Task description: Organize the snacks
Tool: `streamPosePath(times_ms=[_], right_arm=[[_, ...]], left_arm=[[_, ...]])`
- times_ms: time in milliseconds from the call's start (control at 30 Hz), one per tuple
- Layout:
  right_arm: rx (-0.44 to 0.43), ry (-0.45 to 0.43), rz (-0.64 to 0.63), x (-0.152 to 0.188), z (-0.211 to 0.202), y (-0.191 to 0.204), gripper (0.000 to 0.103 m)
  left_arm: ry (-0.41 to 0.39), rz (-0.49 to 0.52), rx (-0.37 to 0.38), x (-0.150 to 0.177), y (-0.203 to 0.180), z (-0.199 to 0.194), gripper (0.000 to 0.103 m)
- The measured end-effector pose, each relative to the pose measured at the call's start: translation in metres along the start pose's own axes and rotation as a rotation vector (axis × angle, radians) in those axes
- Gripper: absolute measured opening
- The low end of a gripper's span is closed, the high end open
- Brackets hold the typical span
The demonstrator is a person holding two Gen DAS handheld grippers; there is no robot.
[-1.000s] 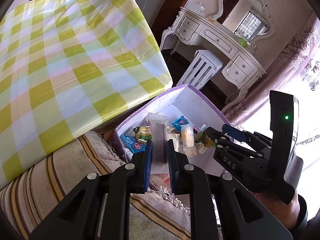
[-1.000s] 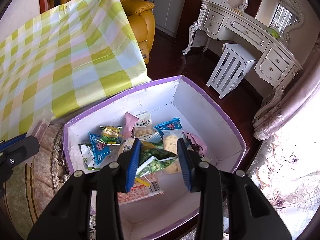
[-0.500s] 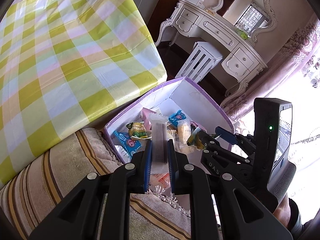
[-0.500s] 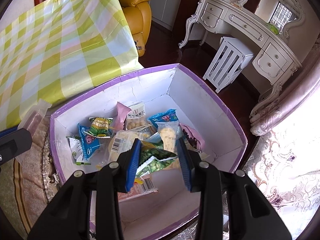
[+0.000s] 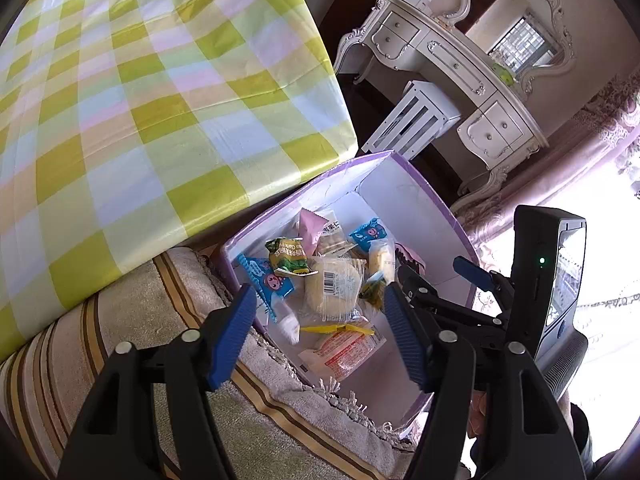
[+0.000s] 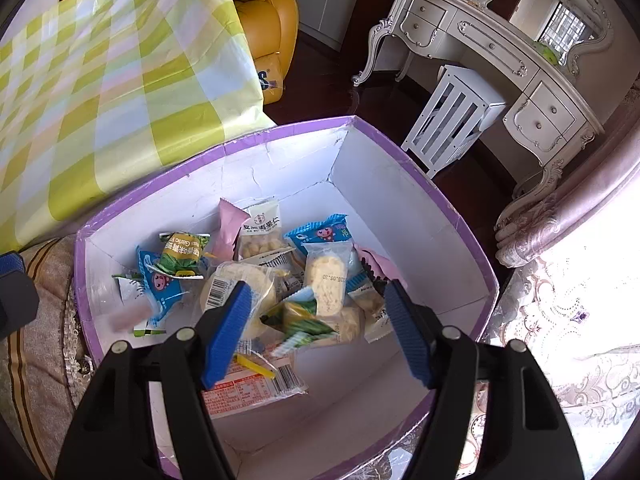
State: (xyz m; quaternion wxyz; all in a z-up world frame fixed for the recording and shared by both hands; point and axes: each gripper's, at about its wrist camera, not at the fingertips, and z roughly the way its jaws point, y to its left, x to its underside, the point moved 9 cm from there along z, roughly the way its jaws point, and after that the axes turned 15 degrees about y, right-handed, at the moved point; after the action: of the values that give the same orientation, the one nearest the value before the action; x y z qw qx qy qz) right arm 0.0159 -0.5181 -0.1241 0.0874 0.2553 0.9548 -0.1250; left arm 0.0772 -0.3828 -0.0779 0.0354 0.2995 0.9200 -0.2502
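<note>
I am holding my left gripper (image 5: 320, 328) over the near left edge of the purple-rimmed box (image 6: 460, 220), with its jaws spread wide and gripping nothing. I am holding my right gripper (image 6: 318, 322) over the middle of the same box, its jaws also spread wide and empty. The snack packets (image 6: 276, 280) are lying in a loose heap on the box floor, toward its left and far side. A green packet (image 6: 300, 324) is lying below and between my right fingers; contact cannot be determined. The box is sitting beside a striped cushion (image 5: 120, 340), near the checked tablecloth (image 5: 140, 100). A white dressing table (image 6: 500, 52) is standing far right.
</note>
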Motion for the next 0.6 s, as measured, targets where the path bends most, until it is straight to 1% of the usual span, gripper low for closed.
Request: streamPosePath(times_ms=[33, 100, 133, 200, 267, 367, 433, 533, 567, 600], right_arm=[[-0.018, -0.002, 0.001, 0.0, -0.003, 0.001, 0.072], [-0.062, -0.013, 0.003, -0.002, -0.011, 0.007, 0.077], [-0.079, -0.02, -0.002, -0.002, -0.017, 0.011, 0.077], [-0.092, -0.039, -0.033, -0.004, -0.027, 0.021, 0.078], [-0.095, -0.046, -0.053, -0.004, -0.034, 0.029, 0.078], [-0.136, -0.071, -0.078, -0.003, -0.054, 0.041, 0.078], [-0.18, -0.096, -0.105, 0.0, -0.071, 0.056, 0.079], [-0.234, -0.113, -0.164, 0.009, -0.088, 0.084, 0.081], [-0.259, -0.132, -0.161, 0.011, -0.093, 0.089, 0.081], [-0.245, -0.138, -0.124, 0.012, -0.094, 0.085, 0.081]], left_arm=[[-0.002, -0.009, 0.008, 0.0, 0.003, -0.002, 0.066], [-0.019, -0.042, 0.014, 0.002, 0.012, -0.008, 0.069], [-0.03, -0.064, 0.016, 0.003, 0.017, -0.013, 0.072], [-0.054, -0.097, 0.012, 0.005, 0.026, -0.022, 0.074], [-0.073, -0.126, -0.004, 0.009, 0.036, -0.03, 0.078], [-0.102, -0.15, -0.031, 0.018, 0.05, -0.048, 0.084], [-0.126, -0.178, -0.069, 0.028, 0.063, -0.062, 0.088], [-0.16, -0.24, -0.108, 0.044, 0.086, -0.082, 0.089], [-0.171, -0.241, -0.117, 0.048, 0.09, -0.087, 0.089], [-0.17, -0.232, -0.115, 0.05, 0.091, -0.09, 0.089]])
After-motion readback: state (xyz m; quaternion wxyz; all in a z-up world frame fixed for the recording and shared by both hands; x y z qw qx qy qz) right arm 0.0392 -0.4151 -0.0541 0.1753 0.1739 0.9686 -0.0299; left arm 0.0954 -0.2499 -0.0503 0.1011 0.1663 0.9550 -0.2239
